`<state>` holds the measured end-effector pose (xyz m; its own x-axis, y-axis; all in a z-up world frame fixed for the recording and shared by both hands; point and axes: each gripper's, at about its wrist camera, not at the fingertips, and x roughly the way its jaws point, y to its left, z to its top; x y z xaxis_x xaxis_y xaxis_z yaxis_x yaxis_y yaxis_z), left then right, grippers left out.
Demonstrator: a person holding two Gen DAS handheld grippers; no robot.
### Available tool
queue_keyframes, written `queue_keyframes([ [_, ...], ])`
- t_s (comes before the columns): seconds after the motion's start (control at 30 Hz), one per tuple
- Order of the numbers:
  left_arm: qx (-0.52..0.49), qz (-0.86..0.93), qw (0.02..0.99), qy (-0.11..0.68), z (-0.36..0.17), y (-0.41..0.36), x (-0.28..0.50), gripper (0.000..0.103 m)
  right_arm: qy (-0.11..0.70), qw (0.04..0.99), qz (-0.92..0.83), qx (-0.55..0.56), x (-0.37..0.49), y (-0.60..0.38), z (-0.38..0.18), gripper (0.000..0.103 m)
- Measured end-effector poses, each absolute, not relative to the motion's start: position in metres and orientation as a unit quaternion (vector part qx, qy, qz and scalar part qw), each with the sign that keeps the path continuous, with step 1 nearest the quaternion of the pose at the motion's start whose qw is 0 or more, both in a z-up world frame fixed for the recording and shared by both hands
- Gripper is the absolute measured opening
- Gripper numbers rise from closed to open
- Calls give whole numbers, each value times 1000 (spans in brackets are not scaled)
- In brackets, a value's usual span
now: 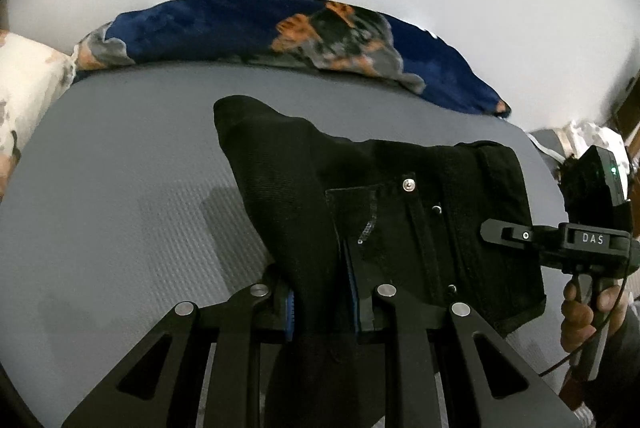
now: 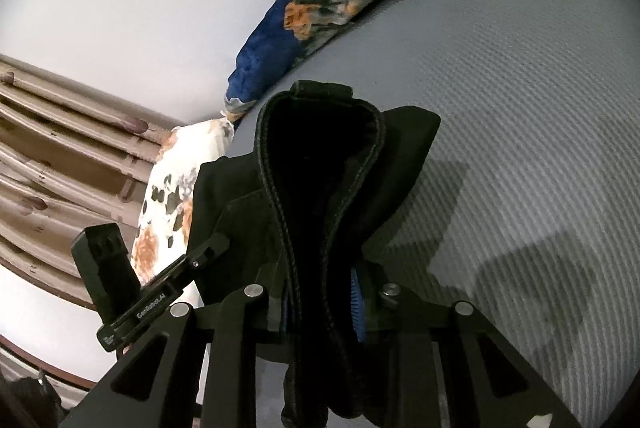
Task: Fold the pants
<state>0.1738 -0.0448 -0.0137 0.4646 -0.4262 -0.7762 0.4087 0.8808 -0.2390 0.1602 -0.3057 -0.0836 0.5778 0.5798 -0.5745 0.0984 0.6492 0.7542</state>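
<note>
Black pants [image 1: 384,203] hang lifted above the grey bed sheet [image 1: 120,195], stretched between both grippers. In the left wrist view my left gripper [image 1: 322,308] is shut on a bunched fold of the black fabric near the pocket and rivet. At that view's right edge, my right gripper [image 1: 504,232] reaches in and grips the waistband end, a person's hand [image 1: 580,308] holding its handle. In the right wrist view my right gripper [image 2: 320,304] is shut on the stitched waistband [image 2: 320,155], which loops up in front. The left gripper [image 2: 200,260] shows at the left, clamped on the pants.
A blue blanket [image 1: 256,27] with orange and grey print lies along the far side of the bed against a white wall. A white floral pillow [image 2: 168,203] sits at the bed's end. Brown patterned curtains [image 2: 60,155] hang beyond it.
</note>
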Motion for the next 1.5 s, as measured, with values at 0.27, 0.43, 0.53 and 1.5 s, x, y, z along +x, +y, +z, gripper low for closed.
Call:
queue_keyframes([
  [0.27, -11, -234, 863, 449, -18, -42, 218, 20, 436, 805, 150, 372, 209, -311, -75, 22],
  [0.43, -18, -229, 866, 445, -23, -42, 246, 20, 434, 812, 139, 365, 233, -317, -76, 22],
  [0.53, -18, -226, 859, 459, -36, -40, 257, 20, 449, 820, 105, 339, 238, -317, -86, 23],
  [1.5, 76, -120, 886, 442, -24, -10, 148, 55, 427, 896, -55, 112, 124, -249, -38, 67],
])
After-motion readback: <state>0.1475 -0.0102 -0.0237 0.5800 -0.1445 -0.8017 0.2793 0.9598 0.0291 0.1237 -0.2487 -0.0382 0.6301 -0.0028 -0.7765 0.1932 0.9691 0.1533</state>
